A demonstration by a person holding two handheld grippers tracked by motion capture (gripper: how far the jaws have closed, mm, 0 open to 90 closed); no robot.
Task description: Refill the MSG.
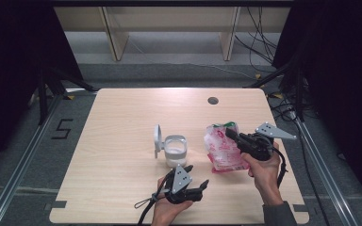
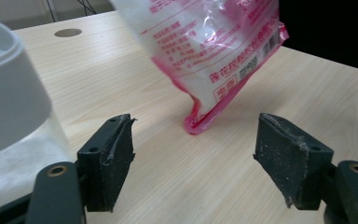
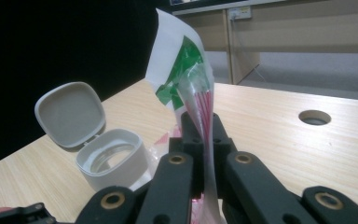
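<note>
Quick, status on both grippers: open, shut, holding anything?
Left gripper: open, holding nothing, near the white container.
Right gripper: shut on the pink plastic bag, one corner touching the table.

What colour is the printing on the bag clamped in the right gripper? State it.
Pink-red on the clear bag, plus a green patch near its top; the left gripper view shows the printing best.

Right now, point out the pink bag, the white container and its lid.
pink bag (image 1: 224,150), high view, its printed front.
white container (image 3: 116,163), right gripper view, its front wall.
lid (image 3: 71,113), right gripper view, its inner face.
</note>
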